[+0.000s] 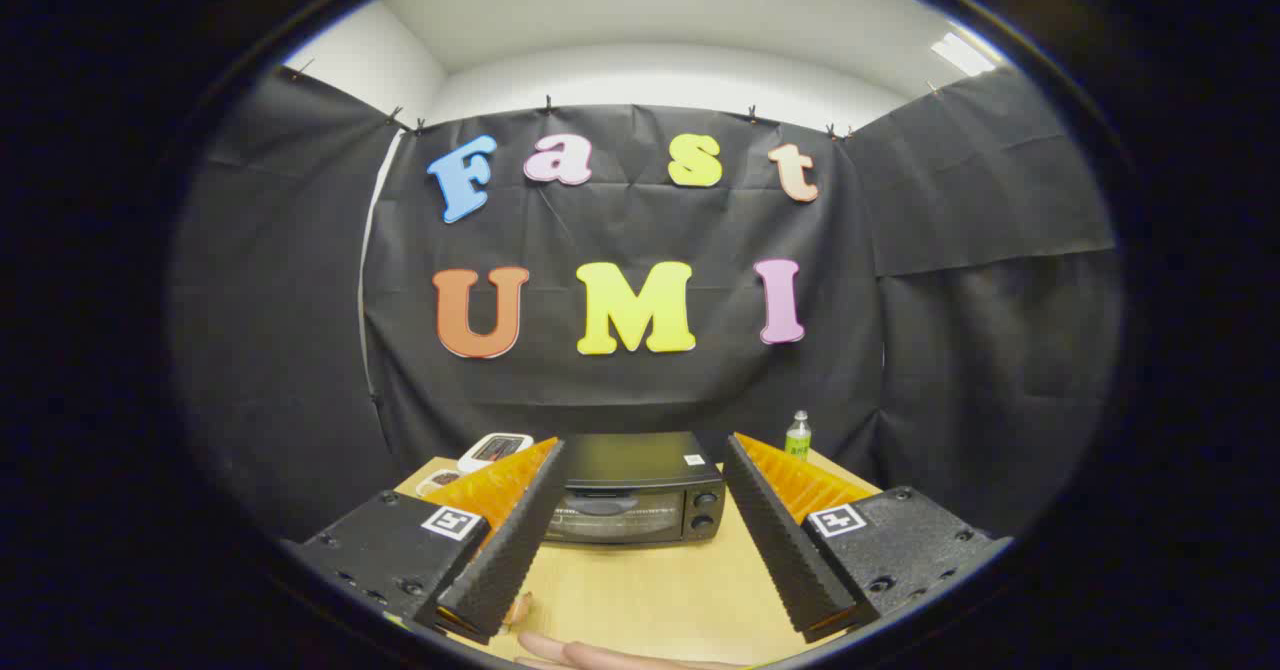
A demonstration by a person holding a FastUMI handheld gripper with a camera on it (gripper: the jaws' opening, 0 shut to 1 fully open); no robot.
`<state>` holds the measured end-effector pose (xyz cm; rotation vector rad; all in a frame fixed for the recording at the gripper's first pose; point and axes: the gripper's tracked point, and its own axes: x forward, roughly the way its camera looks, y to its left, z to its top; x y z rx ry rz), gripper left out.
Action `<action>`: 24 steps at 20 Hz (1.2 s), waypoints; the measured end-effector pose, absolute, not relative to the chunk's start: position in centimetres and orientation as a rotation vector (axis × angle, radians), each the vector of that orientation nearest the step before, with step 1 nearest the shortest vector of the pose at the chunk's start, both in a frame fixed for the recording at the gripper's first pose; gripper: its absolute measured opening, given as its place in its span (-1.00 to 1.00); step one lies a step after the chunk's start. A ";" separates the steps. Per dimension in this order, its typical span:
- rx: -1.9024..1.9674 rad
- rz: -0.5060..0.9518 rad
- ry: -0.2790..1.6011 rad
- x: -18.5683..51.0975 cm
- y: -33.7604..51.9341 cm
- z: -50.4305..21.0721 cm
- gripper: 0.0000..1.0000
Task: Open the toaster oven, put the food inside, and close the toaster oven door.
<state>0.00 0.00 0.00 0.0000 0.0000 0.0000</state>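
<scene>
**Gripper held wide before a closed toaster oven**

Black cloth walls close in a wooden worktop (650,590), with a white ceiling and its light panels above. At the worktop's near edge, below the fingers, lies a person's hand (600,656), flat on the wood with fingers stretched along the edge; something small and pale sits just beside the left finger's tip, too unclear to name.

The gripper (645,465) is level and points straight at the far wall. Its two black ribbed fingers (510,540) are spread wide apart and touch nothing, orange ridged faces showing on their outer sides.

The toaster oven (637,490) stands beyond the fingers, framed in the gap between them, towards the worktop's far edge. Its glass door is shut, with two knobs at its right side. It is well apart from both fingertips.

A white-rimmed tray (495,447) sits near the far left corner, partly behind the left finger. A small green bottle (797,436) stands upright near the far right corner.
</scene>
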 end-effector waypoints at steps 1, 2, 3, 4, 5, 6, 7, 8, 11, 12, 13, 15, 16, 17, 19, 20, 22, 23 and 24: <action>0.002 -0.001 0.002 0.3 0.0 -0.2 1.00; 0.001 0.000 0.002 0.5 0.0 -0.3 1.00; -0.003 0.003 0.005 0.7 0.1 -0.5 1.00; -0.009 0.002 0.006 0.8 0.2 -0.7 1.00; -0.015 0.000 0.007 1.0 0.2 -0.9 1.00; -0.018 -0.002 0.005 1.2 0.3 -1.0 1.00; -0.020 -0.003 0.006 1.4 0.4 -1.3 1.00; -0.019 0.006 0.004 1.6 0.6 -1.4 1.00; -0.002 0.038 -0.010 2.4 1.6 -1.8 1.00; 0.001 0.047 -0.009 3.0 1.9 -2.2 1.00; 0.005 0.047 -0.009 3.8 2.0 -2.4 1.00; 0.019 0.037 -0.005 6.0 2.3 -3.2 1.00; 0.034 0.028 -0.004 7.5 2.3 -3.8 1.00; 0.044 0.010 0.012 9.2 2.3 -4.4 1.00; 0.039 -0.002 0.067 12.5 2.8 -6.3 1.00; 0.034 -0.003 0.085 14.1 3.1 -7.0 1.00; 0.010 -0.009 0.126 17.5 3.8 -8.6 1.00; -0.014 -0.007 0.149 19.1 4.2 -9.4 1.00; -0.038 -0.007 0.160 20.4 4.4 -10.1 1.00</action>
